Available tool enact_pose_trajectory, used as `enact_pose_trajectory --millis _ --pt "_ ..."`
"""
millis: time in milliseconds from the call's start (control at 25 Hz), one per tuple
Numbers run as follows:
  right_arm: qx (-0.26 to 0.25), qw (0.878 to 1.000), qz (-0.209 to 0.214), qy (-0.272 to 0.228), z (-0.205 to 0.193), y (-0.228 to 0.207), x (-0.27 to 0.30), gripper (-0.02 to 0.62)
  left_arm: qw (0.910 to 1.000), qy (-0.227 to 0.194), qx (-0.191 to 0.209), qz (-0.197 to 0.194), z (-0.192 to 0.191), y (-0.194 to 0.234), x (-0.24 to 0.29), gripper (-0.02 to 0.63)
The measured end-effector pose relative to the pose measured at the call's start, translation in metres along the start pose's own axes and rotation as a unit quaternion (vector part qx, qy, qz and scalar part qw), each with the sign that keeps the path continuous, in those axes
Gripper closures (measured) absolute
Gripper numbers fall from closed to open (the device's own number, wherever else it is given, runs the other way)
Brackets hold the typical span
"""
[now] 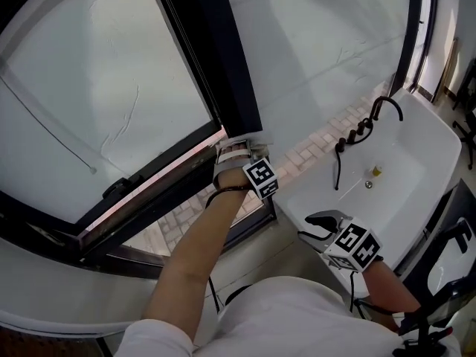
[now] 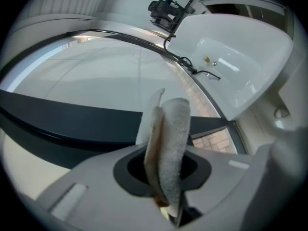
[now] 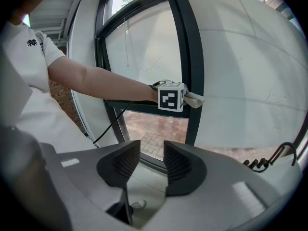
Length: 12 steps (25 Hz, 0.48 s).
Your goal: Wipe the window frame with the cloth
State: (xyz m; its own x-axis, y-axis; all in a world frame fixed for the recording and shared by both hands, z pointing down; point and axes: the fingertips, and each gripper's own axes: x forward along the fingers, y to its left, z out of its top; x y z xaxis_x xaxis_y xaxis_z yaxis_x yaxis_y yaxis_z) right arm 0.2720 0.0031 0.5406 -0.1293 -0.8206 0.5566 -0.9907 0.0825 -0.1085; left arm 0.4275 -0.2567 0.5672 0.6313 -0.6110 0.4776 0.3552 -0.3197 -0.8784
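window frame (image 1: 223, 58) close ahead, sink (image 1: 424, 147) rightward

— Where's the left arm?

— The bare left forearm (image 1: 195, 253) runs from the bottom middle of the head view up to the centre, stretched out nearly straight. The left gripper (image 1: 236, 152) is at its end, with its marker cube turned toward the lower right.

— And its jaws?

— Closed on a folded cloth (image 2: 169, 138), which stands up between them in the left gripper view.

— The right side?

— The right gripper (image 1: 318, 224) sits at the lower right of the head view, and the right wrist (image 1: 383, 280) is drawn back behind it. Its jaws stand slightly apart with nothing between them.
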Motion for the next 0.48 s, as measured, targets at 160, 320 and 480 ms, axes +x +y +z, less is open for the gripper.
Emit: enact_pose_trajectory --millis 160,320,480 --pt "0.001 1.0 0.002 0.015 -0.005 -0.004 0.006 0.443 0.9999 0.003 -0.003 -0.01 -0.003 -0.021 0.01 0.514" --pt "0.001 1.0 0.01 0.024 -0.005 -0.003 0.011 0.443 0.9998 -0.007 -0.018 -0.01 0.0 -0.027 0.009 0.514" --pt "-0.009 0.999 0.016 0.03 0.0 -0.005 0.015 0.443 0.994 -0.057 -0.093 0.0 0.016 -0.011 -0.016 0.515"
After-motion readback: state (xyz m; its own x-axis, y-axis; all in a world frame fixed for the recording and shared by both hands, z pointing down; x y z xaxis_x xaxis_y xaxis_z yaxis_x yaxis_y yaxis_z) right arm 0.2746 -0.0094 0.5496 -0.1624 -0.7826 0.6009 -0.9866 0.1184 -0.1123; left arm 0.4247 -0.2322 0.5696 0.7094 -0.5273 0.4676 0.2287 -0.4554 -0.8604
